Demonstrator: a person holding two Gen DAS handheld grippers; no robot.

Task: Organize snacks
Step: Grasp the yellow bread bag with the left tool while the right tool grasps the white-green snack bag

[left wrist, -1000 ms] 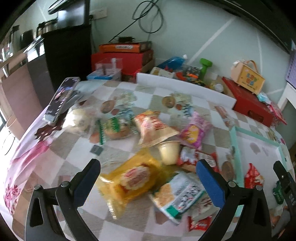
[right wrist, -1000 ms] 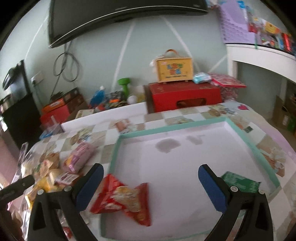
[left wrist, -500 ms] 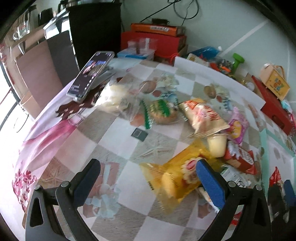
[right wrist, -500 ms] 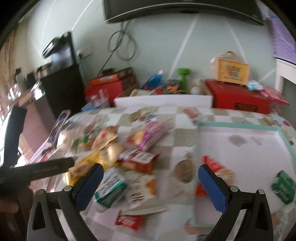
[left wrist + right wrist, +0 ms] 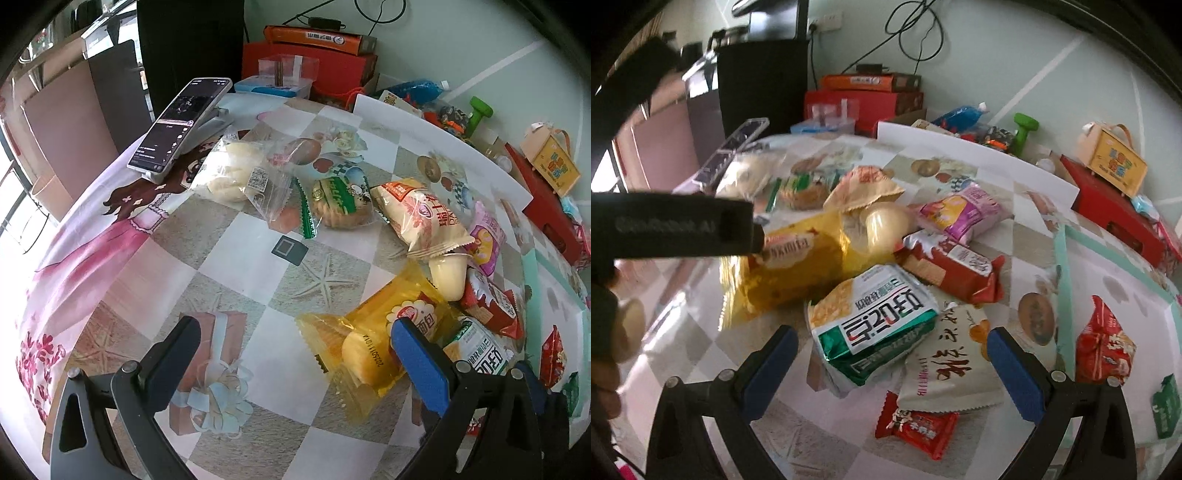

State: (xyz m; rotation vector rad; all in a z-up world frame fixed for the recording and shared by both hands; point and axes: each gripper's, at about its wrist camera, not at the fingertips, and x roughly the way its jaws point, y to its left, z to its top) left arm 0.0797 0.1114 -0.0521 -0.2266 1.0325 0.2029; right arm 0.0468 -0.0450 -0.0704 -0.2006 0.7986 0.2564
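While lying flat, green-white packet (image 5: 873,325) angled toward the wall

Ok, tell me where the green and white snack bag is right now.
In the right wrist view the green and white snack bag lies on the table just ahead of the open jaws, between the yellow bread bag and the red biscuit pack.

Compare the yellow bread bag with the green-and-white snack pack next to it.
The yellow bread bag is see-through gold film with a bun visible inside; the green-and-white snack pack is opaque and boldly printed. The yellow bread bag looks longer and lies farther from the right gripper, whose open fingers frame the green-and-white snack pack. Both lie sealed on the tablecloth.
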